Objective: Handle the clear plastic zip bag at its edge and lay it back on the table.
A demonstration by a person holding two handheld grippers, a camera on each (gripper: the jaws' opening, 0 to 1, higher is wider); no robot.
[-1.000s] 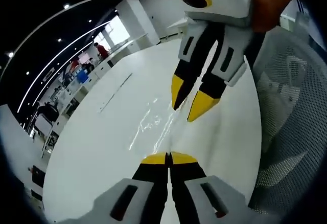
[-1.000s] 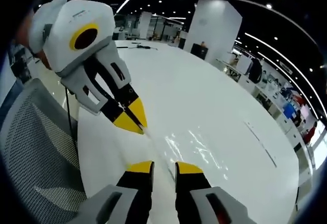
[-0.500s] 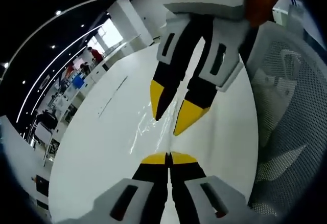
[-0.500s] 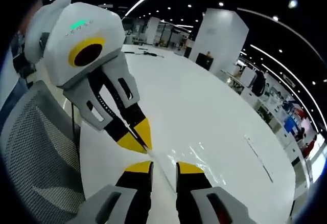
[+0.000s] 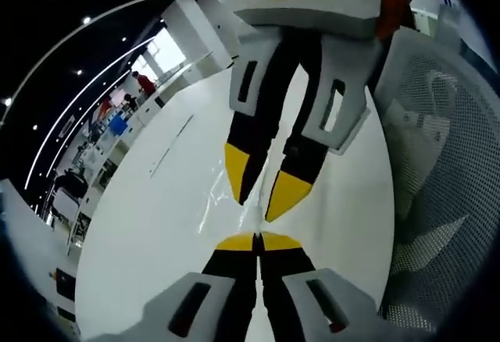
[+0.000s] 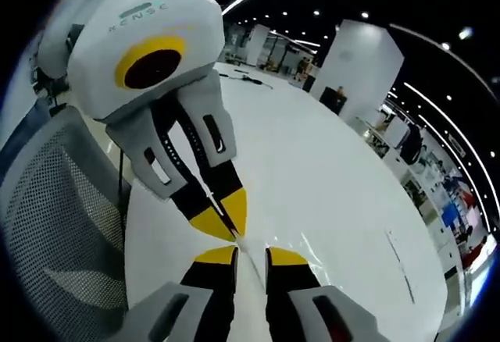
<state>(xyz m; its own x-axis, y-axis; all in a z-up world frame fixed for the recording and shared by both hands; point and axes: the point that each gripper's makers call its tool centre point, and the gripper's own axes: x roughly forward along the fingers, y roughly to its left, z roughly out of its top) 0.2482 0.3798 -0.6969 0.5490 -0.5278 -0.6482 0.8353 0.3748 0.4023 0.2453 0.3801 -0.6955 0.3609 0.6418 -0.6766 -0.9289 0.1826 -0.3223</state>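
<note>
Clear plastic, hard to see against the white table [image 5: 156, 225]: in the left gripper view the zip bag [image 5: 223, 201] shows as faint glints just past the left gripper [image 5: 258, 241], whose jaws are pressed together on the bag's near edge. The right gripper [image 5: 262, 194] reaches in from above, jaws apart. A mesh chair [image 5: 445, 162] stands alongside.

In the right gripper view the right gripper [image 6: 250, 256] has a gap between its tips astride the bag [image 6: 312, 252] edge; the left gripper [image 6: 226, 221] pinches it. Whether the bag holds anything, I cannot tell.
</note>
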